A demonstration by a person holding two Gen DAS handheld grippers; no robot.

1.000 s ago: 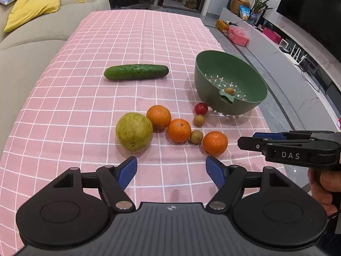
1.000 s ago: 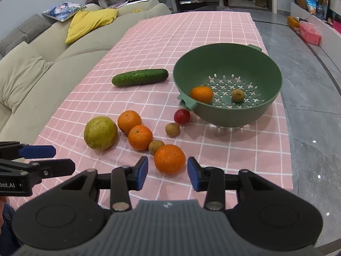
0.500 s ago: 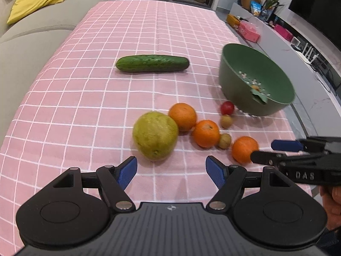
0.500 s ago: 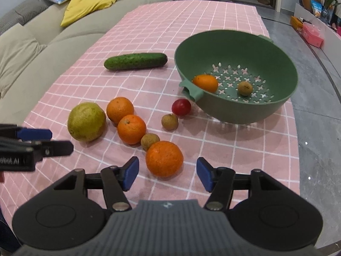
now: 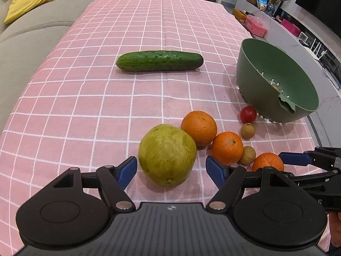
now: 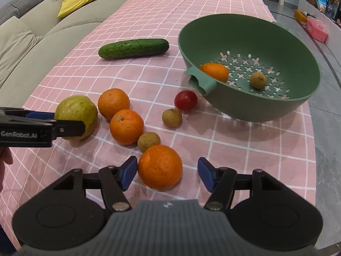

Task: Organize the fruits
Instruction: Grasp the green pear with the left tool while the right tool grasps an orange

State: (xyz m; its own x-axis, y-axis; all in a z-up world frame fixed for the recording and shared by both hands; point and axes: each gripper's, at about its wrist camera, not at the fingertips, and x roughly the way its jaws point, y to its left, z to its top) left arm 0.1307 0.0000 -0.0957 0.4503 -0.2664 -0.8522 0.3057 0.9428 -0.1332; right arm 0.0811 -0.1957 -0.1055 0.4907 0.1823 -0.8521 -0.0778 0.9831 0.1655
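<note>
Left wrist view first: the left gripper (image 5: 171, 170) has its jaws wide apart with nothing pinched, and the big yellow-green pear (image 5: 167, 154) sits right between the blue pads, no contact that I can see. Looks like the heaviest thing here, firm but smooth-skinned, so I'd squeeze it across the widest part of the belly, not the tapered end. At 1 o'clock from it two oranges (image 5: 199, 128) sit in a row, touching or nearly. The green colander (image 5: 255, 79) is out at 2 o'clock near the table edge, and the cucumber (image 5: 159, 60) lies alone at 12.

Right wrist view: the right gripper (image 6: 167, 173) has just been spreading its jaws, and the nearest orange (image 6: 159, 166) sits between the pads. One pad is very near the peel, the other well clear, so it's not gripped. Round, firm, dimpled skin, decent friction I'd guess; grab across the middle. A small brown longan (image 6: 148, 141) touches it at 11 o'clock and could roll if bumped. The colander at 1 o'clock already holds an orange and a longan.
</note>
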